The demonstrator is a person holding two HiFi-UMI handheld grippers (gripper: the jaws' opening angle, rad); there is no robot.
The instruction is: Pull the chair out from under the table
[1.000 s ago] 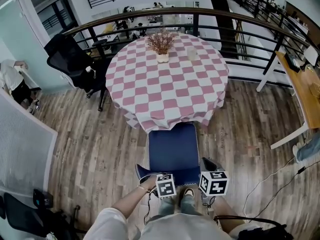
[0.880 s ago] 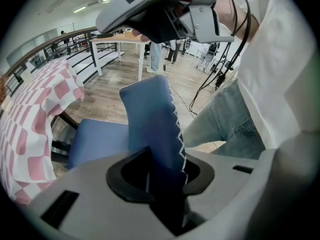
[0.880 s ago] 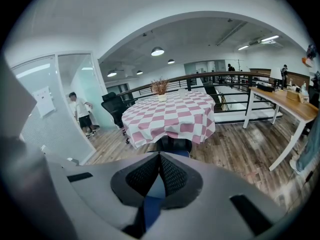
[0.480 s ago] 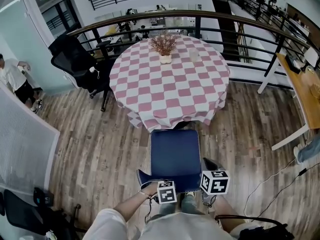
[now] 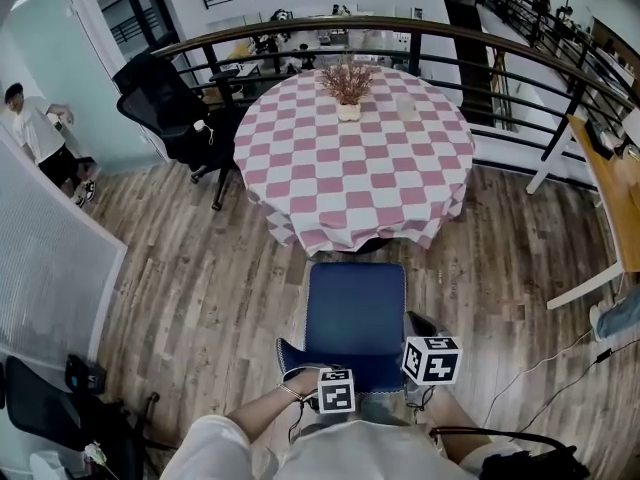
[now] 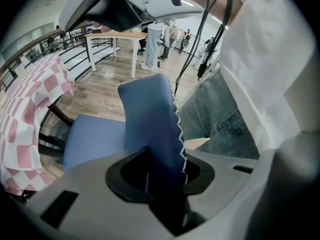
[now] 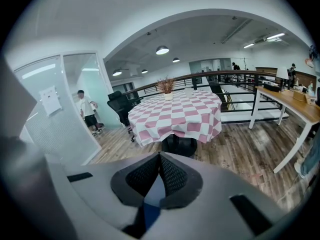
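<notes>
The chair with the blue seat [image 5: 355, 308] stands out from under the round table with the pink-and-white checked cloth [image 5: 360, 158]. Its seat shows whole, just short of the cloth's hem. My left gripper [image 5: 325, 376] is shut on the top edge of the blue chair back [image 6: 150, 114], which runs between the jaws of the left gripper [image 6: 161, 170]. My right gripper [image 5: 420, 353] is at the back's right corner. In the right gripper view, the right gripper [image 7: 159, 160] has its tips together with blue fabric pinched below them. The table [image 7: 175, 116] lies ahead.
A black office chair [image 5: 170, 108] stands left of the table, and a dark railing [image 5: 500, 48] curves behind it. A wooden desk [image 5: 610, 178] is at the right, with cables [image 5: 540, 368] on the floor. A person [image 5: 40, 133] stands far left. A potted plant [image 5: 348, 83] sits on the table.
The chair has slid back from the table with both grippers; its seat front, which was under the cloth's hem, now shows whole. The table sits further away.
</notes>
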